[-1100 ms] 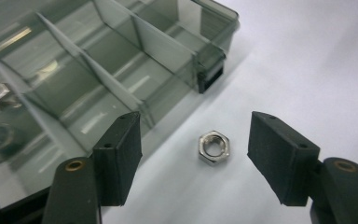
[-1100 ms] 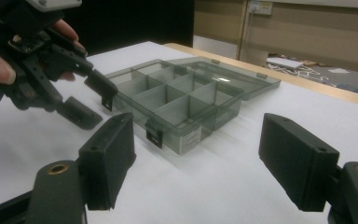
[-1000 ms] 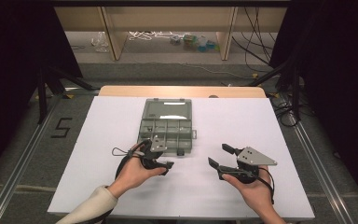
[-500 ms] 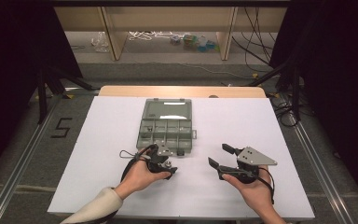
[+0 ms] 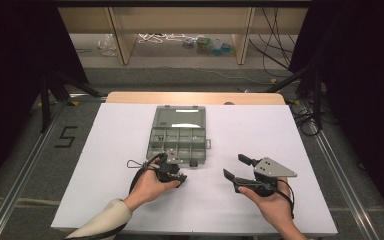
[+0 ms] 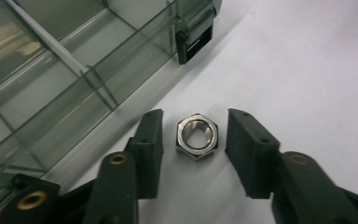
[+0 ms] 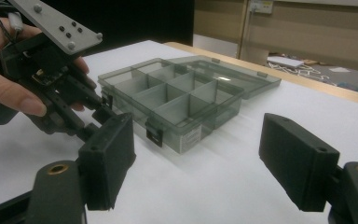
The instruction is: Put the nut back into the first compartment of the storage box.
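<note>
Left claw (image 6: 193,140) straddles a steel hex nut (image 6: 196,136) lying flat on the white bench (image 6: 307,70), just beside the near wall of the open grey compartment box (image 6: 51,84). Its jaws have just been closing around the nut. A gap shows on both sides, so the pads are not yet pressing on it: jaws apart, nut between them, not clamped.

Right claw (image 7: 200,158) hovers to the right of the box with jaws wide apart and nothing between them. The box (image 7: 177,93) is open with its lid laid back; the compartments look empty.

Risks, as judged from this position:
- The nut sits closer to one jaw than the other. The nearer pad would touch first and may push the nut sideways across the smooth bench.
- If the pads meet corners rather than flats, the nut may spin or pop out.
- The nut is low and flat, so pads riding too high would slip over its top.
- The claw is close to the box wall and could nudge the box.
</note>
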